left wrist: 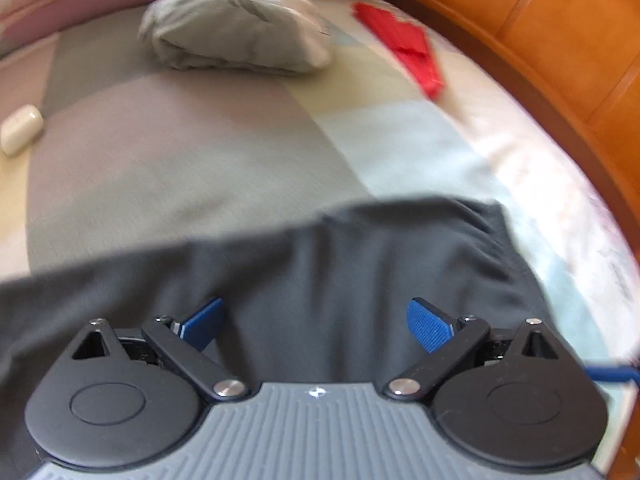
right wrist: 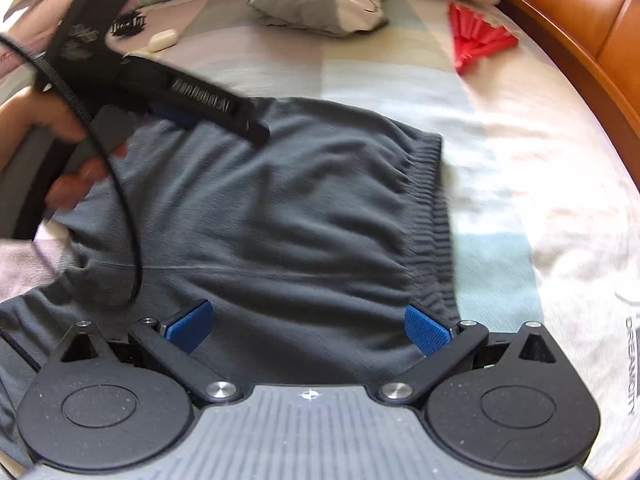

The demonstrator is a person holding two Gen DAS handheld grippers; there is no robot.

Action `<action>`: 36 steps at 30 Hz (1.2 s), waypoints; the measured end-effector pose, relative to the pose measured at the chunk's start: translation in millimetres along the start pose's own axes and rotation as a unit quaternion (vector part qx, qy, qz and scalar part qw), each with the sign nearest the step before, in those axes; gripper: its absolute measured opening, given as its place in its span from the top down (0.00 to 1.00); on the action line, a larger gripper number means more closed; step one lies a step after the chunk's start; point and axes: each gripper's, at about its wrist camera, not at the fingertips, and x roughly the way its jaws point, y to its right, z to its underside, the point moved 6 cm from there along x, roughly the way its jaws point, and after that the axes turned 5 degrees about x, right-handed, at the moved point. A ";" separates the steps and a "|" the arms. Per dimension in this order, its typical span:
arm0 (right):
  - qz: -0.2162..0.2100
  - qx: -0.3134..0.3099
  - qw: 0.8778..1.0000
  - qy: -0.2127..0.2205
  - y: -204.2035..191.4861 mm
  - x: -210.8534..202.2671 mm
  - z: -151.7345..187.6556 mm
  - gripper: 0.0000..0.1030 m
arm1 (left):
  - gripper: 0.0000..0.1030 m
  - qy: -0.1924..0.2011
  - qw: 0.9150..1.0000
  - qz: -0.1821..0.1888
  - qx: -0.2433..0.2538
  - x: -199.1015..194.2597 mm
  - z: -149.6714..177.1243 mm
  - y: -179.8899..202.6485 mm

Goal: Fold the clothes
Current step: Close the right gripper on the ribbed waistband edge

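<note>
Right wrist view: both claws, left gripper (left wrist: 316,322) and right gripper (right wrist: 308,326), gape apart over dark grey shorts (right wrist: 280,208) mid-bed (right wrist: 540,168).

Bare bedspread (right wrist: 500,152) lies open at 1 to 3 o'clock of the trousers (right wrist: 280,208); a bundle (right wrist: 320,0) at 12, red sticks (right wrist: 480,44) at 1.

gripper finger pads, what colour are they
Blue, with a ribbed texture, on black linkages. Clearest in the right wrist view, on the right gripper's pads.
</note>
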 end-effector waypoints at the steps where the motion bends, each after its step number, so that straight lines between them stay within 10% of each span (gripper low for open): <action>1: 0.000 0.003 1.000 0.002 4.8 -1.1 2.1 0.00 | 0.05 0.000 1.000 0.002 0.000 -0.4 -1.3 2.2; 14: -0.010 0.017 1.000 0.014 32.4 -14.0 10.2 0.00 | 0.05 -0.002 0.999 0.033 0.001 -5.3 -17.7 31.0; 20: -0.022 0.006 1.000 0.012 34.0 -13.9 11.4 0.00 | 0.04 0.014 1.000 -0.025 0.011 24.0 -32.9 21.2; 36: -0.216 0.031 0.975 -0.044 111.9 35.7 -71.7 0.00 | 0.05 0.020 0.991 -0.109 0.080 -23.8 -9.7 11.7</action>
